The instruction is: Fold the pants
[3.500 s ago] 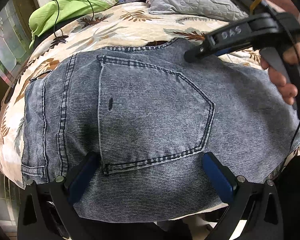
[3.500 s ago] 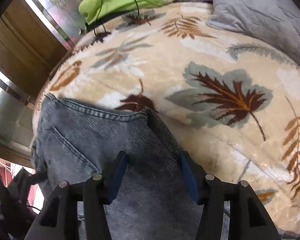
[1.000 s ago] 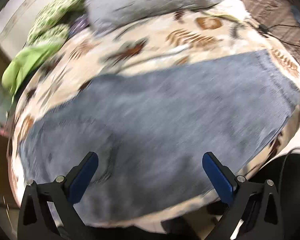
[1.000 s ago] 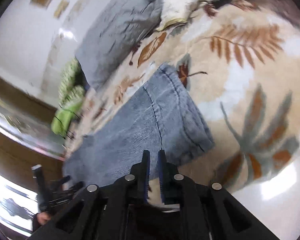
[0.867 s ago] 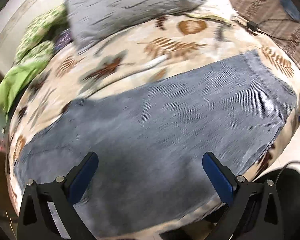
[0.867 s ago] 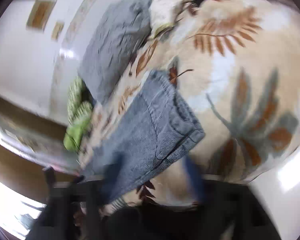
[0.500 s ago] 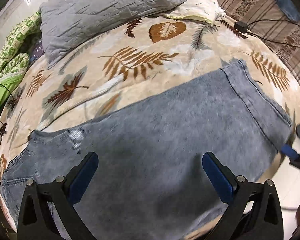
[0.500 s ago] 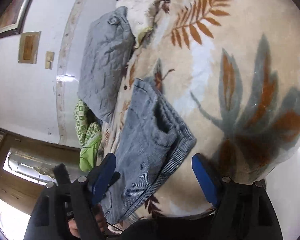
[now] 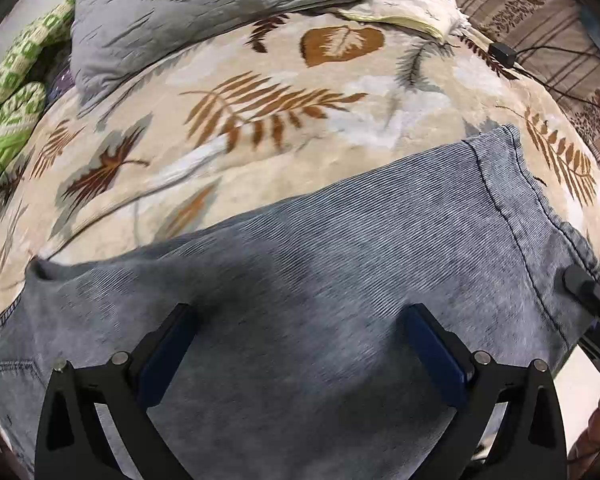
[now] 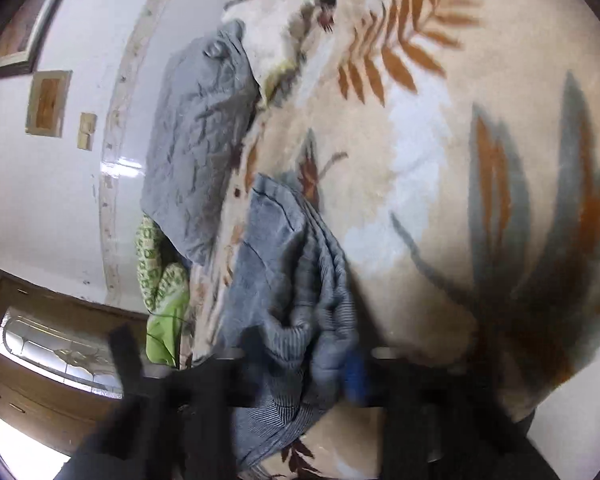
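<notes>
The left tongs, spread wide, hover low over the faded blue-grey denim pants, nearer the fabric than half a second ago. The right tongs have blurred at the hem; whether they grip is unclear. The pants lie across the beige leaf-print blanket. No writing is legible.

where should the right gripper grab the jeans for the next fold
Probably at the hem end of the jeans, near the stitched cuff seam. Come in from the near bed edge, low along the leaf blanket: the cuff layers bunch there, so one pinch gets both.
</notes>
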A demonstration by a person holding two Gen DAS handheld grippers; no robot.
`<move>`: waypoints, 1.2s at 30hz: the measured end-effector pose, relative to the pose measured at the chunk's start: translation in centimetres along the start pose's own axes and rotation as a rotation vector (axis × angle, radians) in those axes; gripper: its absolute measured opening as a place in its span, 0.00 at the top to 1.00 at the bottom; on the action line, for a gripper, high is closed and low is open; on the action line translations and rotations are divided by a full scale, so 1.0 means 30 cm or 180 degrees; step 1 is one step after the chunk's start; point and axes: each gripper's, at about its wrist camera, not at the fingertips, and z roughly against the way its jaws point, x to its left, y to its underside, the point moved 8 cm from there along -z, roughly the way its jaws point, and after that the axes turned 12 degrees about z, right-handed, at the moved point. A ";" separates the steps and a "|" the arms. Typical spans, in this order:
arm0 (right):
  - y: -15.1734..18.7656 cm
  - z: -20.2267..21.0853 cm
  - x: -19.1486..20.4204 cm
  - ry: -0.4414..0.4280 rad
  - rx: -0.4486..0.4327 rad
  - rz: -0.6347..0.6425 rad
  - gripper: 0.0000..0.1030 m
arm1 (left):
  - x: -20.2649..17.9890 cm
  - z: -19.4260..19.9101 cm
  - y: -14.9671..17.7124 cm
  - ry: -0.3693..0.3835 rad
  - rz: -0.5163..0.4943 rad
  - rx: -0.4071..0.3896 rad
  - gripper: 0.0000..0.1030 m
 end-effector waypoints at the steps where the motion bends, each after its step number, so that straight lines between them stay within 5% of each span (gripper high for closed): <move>1: -0.005 0.005 0.014 0.0024 -0.0008 0.0066 0.78 | 0.017 0.009 0.001 0.0018 0.0041 -0.0016 0.00; 13: 0.022 0.005 0.461 0.0263 0.0106 0.1342 0.79 | 0.321 0.039 0.094 0.0059 0.0735 0.0317 0.00; 21: 0.243 -0.141 0.743 0.0211 0.0564 0.2062 0.79 | 0.545 0.157 0.147 0.0201 0.1187 0.0239 0.00; 27: 0.459 -0.290 0.809 0.0065 0.1061 0.2259 0.79 | 0.798 0.277 0.200 0.0036 0.1572 -0.0076 0.00; 30: 0.536 -0.376 0.767 0.0097 0.1370 0.2193 0.70 | 0.891 0.312 0.234 -0.0050 0.1749 -0.0160 0.00; 32: 0.590 -0.428 0.725 0.0095 0.1620 0.2133 0.42 | 0.900 0.312 0.244 -0.0052 0.1752 -0.0171 0.00; 36: 0.636 -0.417 0.717 -0.0194 0.1791 0.1966 0.40 | 0.868 0.307 0.261 0.0011 0.1652 -0.0149 0.00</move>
